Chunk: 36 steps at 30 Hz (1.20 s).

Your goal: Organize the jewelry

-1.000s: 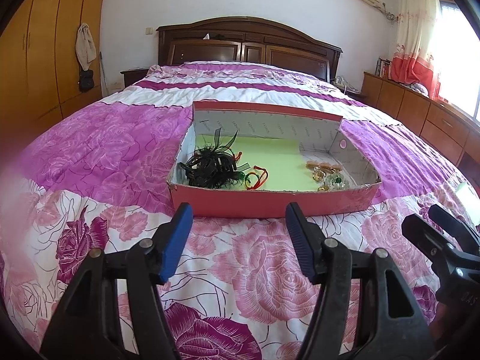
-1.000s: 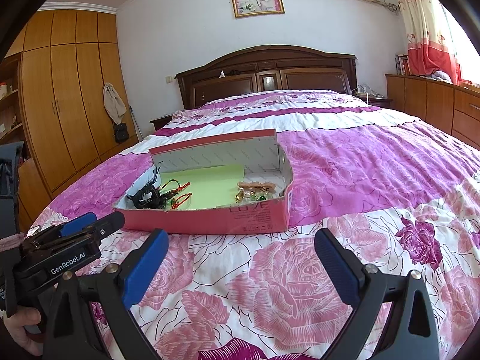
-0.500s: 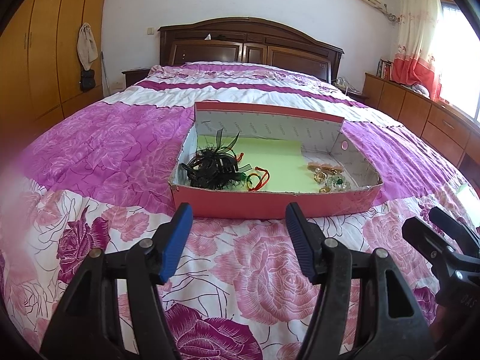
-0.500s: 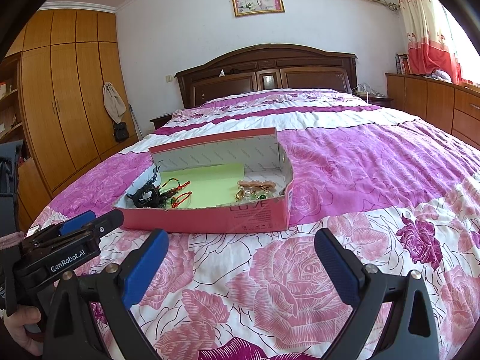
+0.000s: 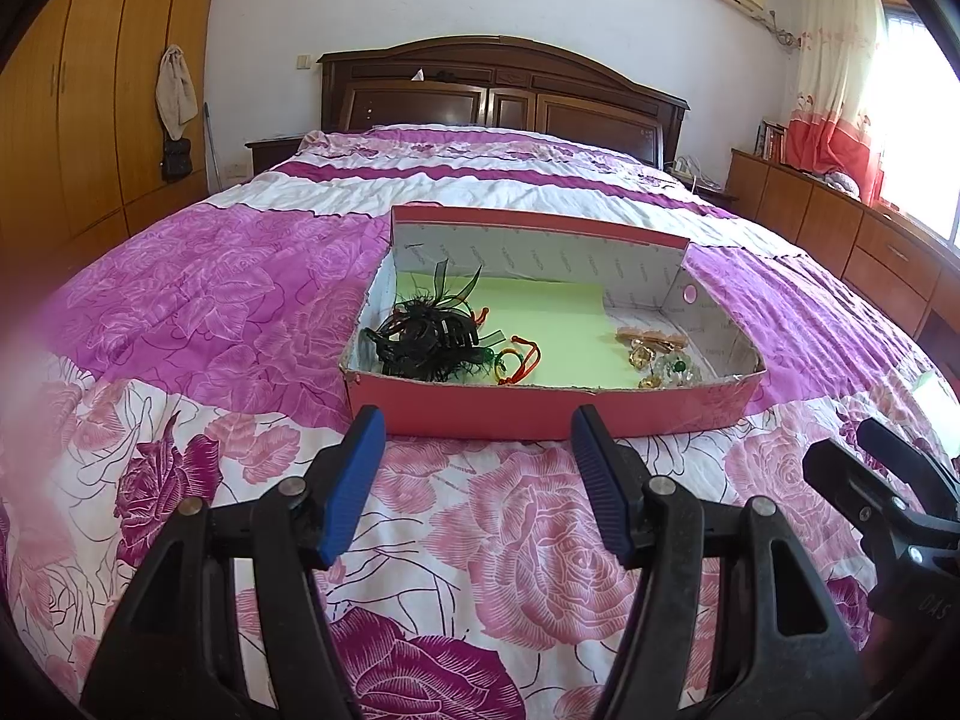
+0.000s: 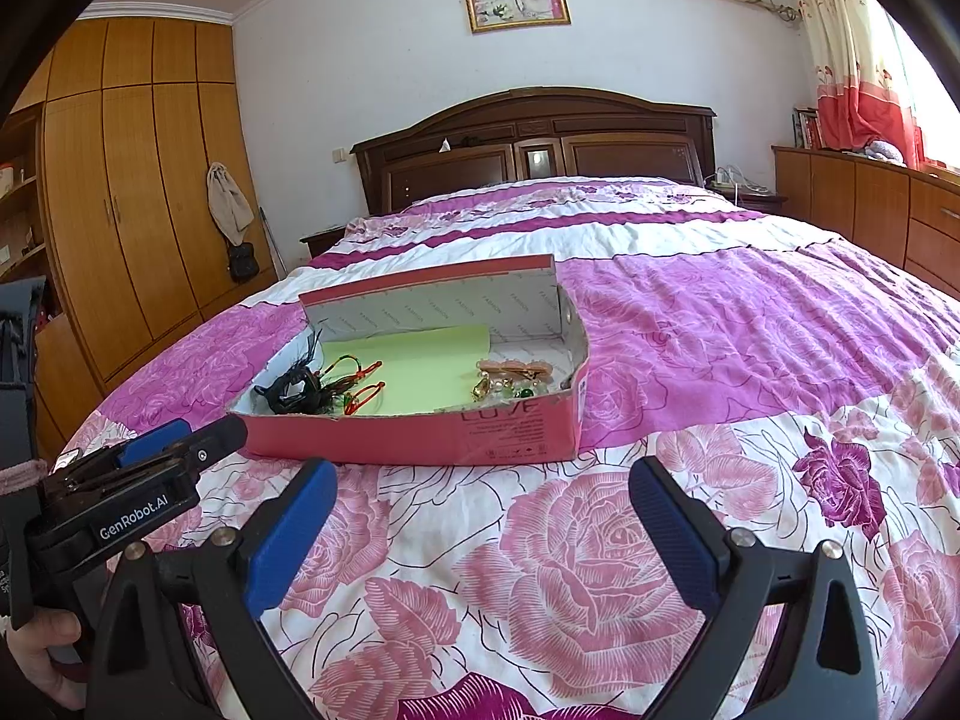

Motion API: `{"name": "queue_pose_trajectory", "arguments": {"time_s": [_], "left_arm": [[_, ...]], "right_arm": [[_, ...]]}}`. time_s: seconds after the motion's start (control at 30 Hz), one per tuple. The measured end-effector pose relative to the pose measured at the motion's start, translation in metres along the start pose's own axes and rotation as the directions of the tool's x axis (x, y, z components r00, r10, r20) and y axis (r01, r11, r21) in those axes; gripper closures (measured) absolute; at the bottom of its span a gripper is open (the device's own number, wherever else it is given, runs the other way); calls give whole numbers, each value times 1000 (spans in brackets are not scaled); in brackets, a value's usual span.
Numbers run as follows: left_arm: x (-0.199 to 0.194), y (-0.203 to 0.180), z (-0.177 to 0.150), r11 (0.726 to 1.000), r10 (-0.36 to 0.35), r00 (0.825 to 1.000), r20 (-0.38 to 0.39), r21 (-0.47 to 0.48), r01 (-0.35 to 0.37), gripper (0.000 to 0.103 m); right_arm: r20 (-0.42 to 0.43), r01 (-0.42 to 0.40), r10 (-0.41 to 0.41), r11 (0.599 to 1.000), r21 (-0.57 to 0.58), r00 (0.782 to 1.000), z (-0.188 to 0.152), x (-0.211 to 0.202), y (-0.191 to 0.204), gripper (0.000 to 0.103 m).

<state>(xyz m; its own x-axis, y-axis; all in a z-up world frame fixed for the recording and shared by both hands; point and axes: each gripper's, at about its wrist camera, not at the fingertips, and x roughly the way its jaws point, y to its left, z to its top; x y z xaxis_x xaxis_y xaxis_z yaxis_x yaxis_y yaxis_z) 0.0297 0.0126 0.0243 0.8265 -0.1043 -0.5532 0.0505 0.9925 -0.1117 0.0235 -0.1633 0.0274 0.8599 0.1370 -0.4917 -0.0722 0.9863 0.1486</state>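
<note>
Hovering just short of the pink box (image 5: 558, 414), the left gripper (image 5: 477, 429) and right gripper (image 6: 480, 483) both gape, holding nothing. Inside the box, black hair clips (image 5: 429, 339) lie left, gold trinkets (image 5: 654, 354) right.

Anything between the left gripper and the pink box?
Nothing: only bare floral bedspread lies between the left gripper and the pink box, per the left wrist view.

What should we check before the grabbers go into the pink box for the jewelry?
1. Left gripper open and empty: ok.
2. Right gripper open and empty: ok.
3. Pink box open on top, flat on the bedspread: ok.
4. Both grippers short of the box, not touching it: ok.
5. Black hair clips untangled from the red-and-yellow cord loops: cannot tell.
6. Gold and green pieces apart from each other: not ok, bunched together.
</note>
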Motion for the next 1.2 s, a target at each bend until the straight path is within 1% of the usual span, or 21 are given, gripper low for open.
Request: {"name": "queue_pose_trajectory", "arguments": {"time_s": [1.2], "left_arm": [[-2,0,3,1000,3,1000,8,-4,-3,46]], "right_arm": [[0,0,0,1000,0,1000,0,0,0,3]]}}
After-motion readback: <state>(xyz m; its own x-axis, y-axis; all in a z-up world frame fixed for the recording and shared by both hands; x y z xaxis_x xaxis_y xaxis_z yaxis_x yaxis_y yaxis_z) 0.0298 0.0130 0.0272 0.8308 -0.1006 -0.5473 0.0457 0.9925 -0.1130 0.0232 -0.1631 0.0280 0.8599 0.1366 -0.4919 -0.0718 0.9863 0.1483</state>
